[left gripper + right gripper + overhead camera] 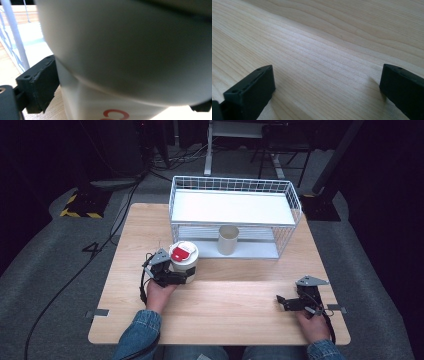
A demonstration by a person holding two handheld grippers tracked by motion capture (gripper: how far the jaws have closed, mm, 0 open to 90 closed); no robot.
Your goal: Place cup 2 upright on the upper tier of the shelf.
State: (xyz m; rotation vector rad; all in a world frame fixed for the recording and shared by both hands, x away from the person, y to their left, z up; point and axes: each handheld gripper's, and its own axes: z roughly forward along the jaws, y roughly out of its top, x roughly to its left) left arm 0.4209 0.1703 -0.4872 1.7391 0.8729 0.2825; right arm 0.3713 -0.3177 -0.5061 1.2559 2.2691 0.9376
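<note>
A white canister [183, 257] with a red-and-white lid stands on the wooden table [240, 305], left of centre. My left gripper [180, 274] reaches in from the near-left, its jaws closed against the canister's lower body. In the left gripper view the canister [125, 62] sits between the two jaws of the left gripper [120, 97], with red lettering low on its wall. My right gripper [282, 303] rests low over the table at the near right, pointing left. In the right gripper view the right gripper [327, 92] is open, with bare wood between its jaws.
A white two-tier wire rack [235, 180] stands at the back of the table, just beyond the canister. A cream cup [228, 240] sits upright on its lower shelf. Dark floor with cables surrounds the table.
</note>
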